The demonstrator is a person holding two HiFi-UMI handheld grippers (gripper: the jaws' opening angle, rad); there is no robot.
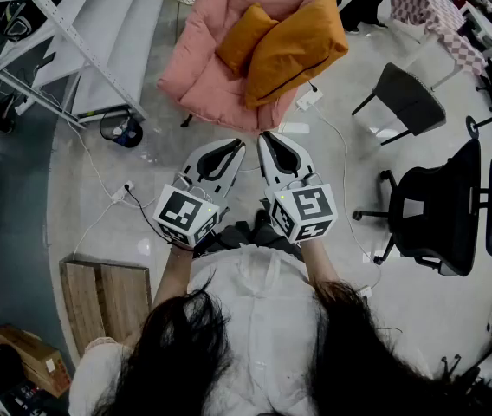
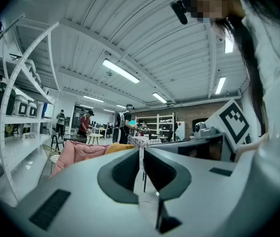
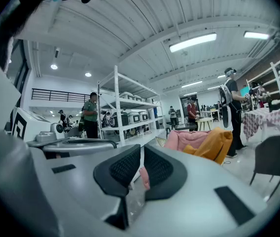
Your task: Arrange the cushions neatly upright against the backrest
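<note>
Head view shows the pink chair point(image 1: 207, 85) a little way in front of the person, with two orange cushions on it. The big cushion point(image 1: 302, 46) lies tilted across the right side of the chair and sticks out over its edge. The small cushion point(image 1: 242, 40) is tucked just beside it, touching it, nearer the middle. They look flopped over, not standing up straight against the back, so I think the job has not really begun and both cushions still need to be set up. The left gripper point(image 1: 229, 150) and the right gripper point(image 1: 274, 146) are side by side close to the person's body, pointing at the chair. Both have their jaws pressed together and hold nothing. The floor between the grippers and the chair is mostly bare, so there is room to step closer. A white cable point(image 1: 341, 154) runs over the floor there and could trip a foot. A white shelf frame point(image 1: 55, 33) stands on the left, and a grey chair point(image 1: 406, 98) and a black office chair point(image 1: 449, 202) stand well off to the right.
</note>
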